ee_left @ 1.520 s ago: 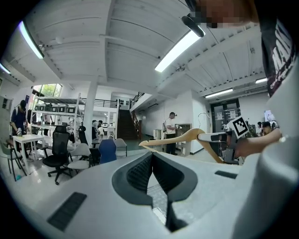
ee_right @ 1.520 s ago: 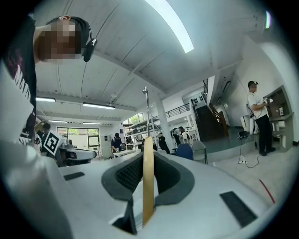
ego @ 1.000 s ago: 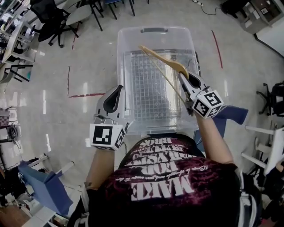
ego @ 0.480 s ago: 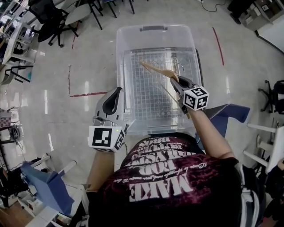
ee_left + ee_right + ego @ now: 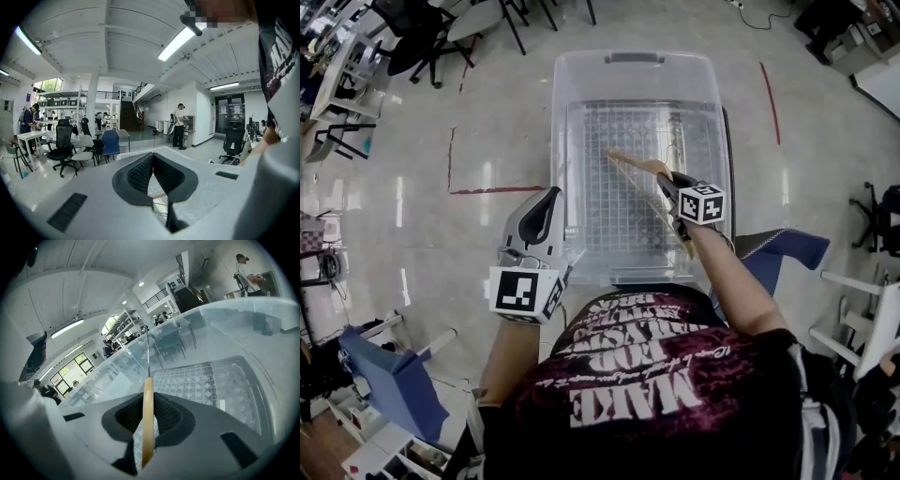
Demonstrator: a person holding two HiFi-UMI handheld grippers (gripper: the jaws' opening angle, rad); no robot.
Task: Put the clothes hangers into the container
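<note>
A clear plastic container (image 5: pixel 633 58) with a grid-patterned bottom stands on the floor in front of me. My right gripper (image 5: pixel 667 180) is low inside it, near its right wall, shut on a wooden clothes hanger (image 5: pixel 637 166) that slants toward the middle of the container. In the right gripper view the hanger's wooden bar (image 5: pixel 148 418) is pinched edge-on between the pads, its metal hook (image 5: pixel 147 352) pointing up, the container wall (image 5: pixel 225 324) around it. My left gripper (image 5: pixel 551 194) hovers outside the container's near left corner, shut with nothing in it (image 5: pixel 152 157).
Office chairs (image 5: pixel 412 37) stand at the far left. A blue seat (image 5: pixel 389 384) is at my near left and another blue one (image 5: pixel 787 248) at my right, close to the container. Red tape lines (image 5: pixel 487 190) mark the floor. People (image 5: pixel 179 125) stand far off.
My right gripper has sunk with the hanger from above the container's rim down into it. The left gripper has stayed where it was.
</note>
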